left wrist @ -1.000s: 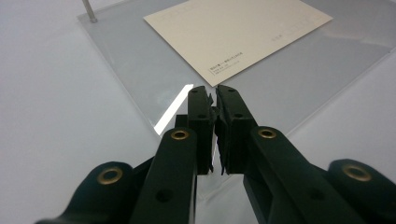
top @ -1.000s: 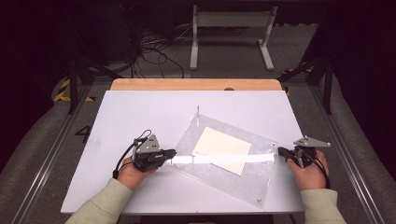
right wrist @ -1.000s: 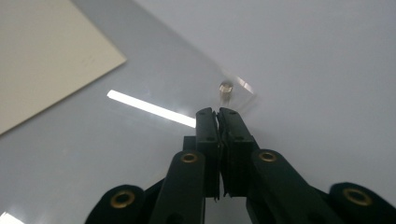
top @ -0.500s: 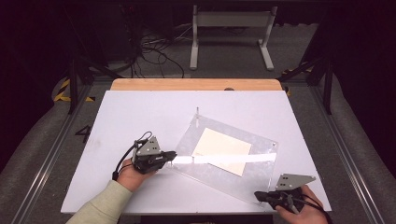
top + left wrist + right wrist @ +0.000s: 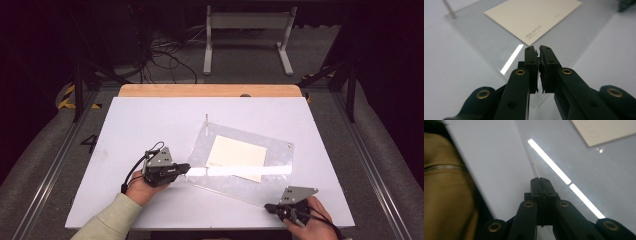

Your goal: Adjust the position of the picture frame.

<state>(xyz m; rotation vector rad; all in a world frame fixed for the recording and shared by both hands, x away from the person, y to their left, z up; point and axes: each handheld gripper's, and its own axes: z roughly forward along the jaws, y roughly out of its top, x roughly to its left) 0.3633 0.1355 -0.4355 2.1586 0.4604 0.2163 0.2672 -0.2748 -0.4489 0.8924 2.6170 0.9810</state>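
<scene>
Right claw (image 5: 274,207) closed, empty, at table (image 5: 150,115) near edge by clear sheet (image 5: 235,182) near corner. Left claw (image 5: 186,168) clamped on sheet's left edge. Sheet mid-table, cream card (image 5: 237,156) under it.

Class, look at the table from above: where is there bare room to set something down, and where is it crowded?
Free: the white board left of and behind the clear sheet, and the strip between the sheet's right edge and the board's right edge. Crowded: the front, where the left gripper meets the sheet's left corner and the right gripper its front edge. The paper lies under the sheet.
</scene>
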